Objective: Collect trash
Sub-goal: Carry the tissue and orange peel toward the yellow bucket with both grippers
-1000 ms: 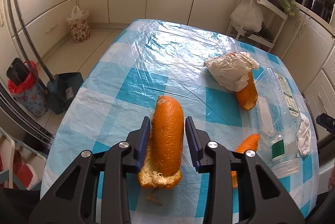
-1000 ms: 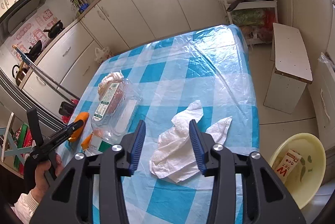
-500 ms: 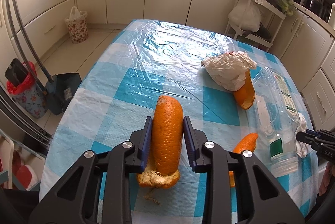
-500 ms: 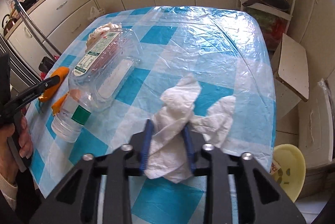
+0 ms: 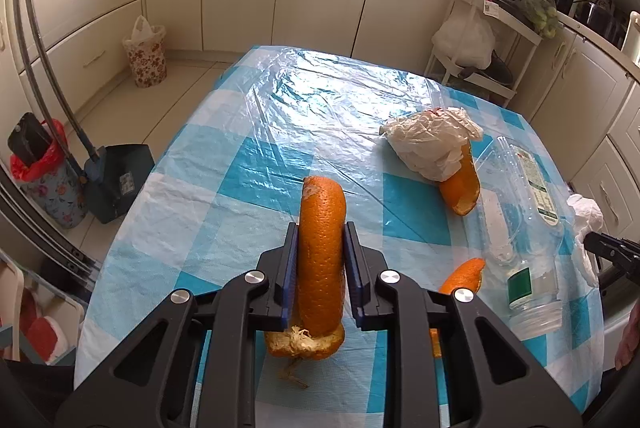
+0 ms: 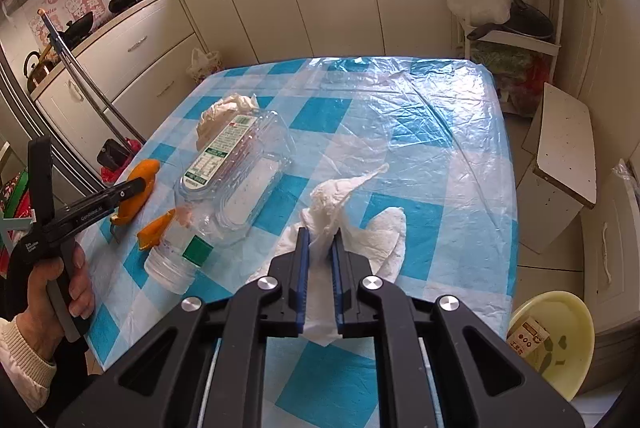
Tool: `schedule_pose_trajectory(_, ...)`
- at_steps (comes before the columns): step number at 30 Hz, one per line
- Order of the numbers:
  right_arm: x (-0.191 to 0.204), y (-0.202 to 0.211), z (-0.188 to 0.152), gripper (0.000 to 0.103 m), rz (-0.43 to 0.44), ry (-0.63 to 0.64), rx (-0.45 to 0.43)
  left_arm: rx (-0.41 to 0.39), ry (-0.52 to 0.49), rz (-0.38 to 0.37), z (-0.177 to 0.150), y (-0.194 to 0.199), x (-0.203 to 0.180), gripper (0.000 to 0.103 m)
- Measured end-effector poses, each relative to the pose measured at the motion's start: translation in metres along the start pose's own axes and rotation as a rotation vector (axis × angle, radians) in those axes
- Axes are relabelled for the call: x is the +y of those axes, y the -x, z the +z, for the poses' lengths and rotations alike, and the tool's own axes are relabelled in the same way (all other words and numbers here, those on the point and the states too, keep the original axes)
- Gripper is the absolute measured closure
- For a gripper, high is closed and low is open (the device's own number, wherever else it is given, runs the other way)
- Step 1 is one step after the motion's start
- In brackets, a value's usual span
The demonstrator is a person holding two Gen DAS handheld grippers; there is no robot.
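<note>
A long curved orange peel lies on the blue-checked tablecloth. My left gripper is closing, and its blue pads press on the peel's two sides. In the right wrist view, a crumpled white paper tissue lies near the table's front. My right gripper is closing, and a fold of the tissue is pinched between its pads. An empty clear plastic bottle lies on its side between the two grippers. Two smaller peels and a crumpled white wrapper lie near it.
A yellow basin holding a carton sits on the floor right of the table, beside a white stool. A dustpan and a floral bin stand on the floor to the left. Cabinets ring the room.
The left jaws narrowed until the pads met the orange peel. The right gripper moved over the tissue and its jaws came together on it, bunching the paper up.
</note>
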State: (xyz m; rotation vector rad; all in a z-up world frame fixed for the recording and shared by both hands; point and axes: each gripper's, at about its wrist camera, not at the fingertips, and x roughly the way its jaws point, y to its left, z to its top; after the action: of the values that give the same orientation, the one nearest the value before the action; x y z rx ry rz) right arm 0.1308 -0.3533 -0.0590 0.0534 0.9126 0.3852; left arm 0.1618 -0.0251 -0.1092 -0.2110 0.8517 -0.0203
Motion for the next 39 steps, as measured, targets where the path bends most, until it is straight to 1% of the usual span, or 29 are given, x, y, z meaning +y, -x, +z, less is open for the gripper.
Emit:
schedule_pose_trajectory(7, -0.006, 0.011, 0.002, 0.092, 0.008, -0.021, -0.046, -0.010, 0.020, -0.023, -0.001, 0.008, 0.001, 0.082)
schedule_pose_trajectory(22, -0.023, 0.036, 0.000, 0.091, 0.004, -0.073, -0.125, -0.073, -0.049, -0.088, 0.004, 0.046, -0.028, 0.083)
schedule_pose_trajectory(31, -0.033, 0.049, -0.003, 0.090, 0.000, -0.105, -0.163, -0.091, -0.056, -0.123, 0.006, 0.065, -0.037, 0.084)
schedule_pose_trajectory(39, -0.047, 0.061, -0.006, 0.090, -0.027, -0.158, -0.203, -0.119, -0.049, -0.159, 0.010, 0.090, -0.041, 0.084)
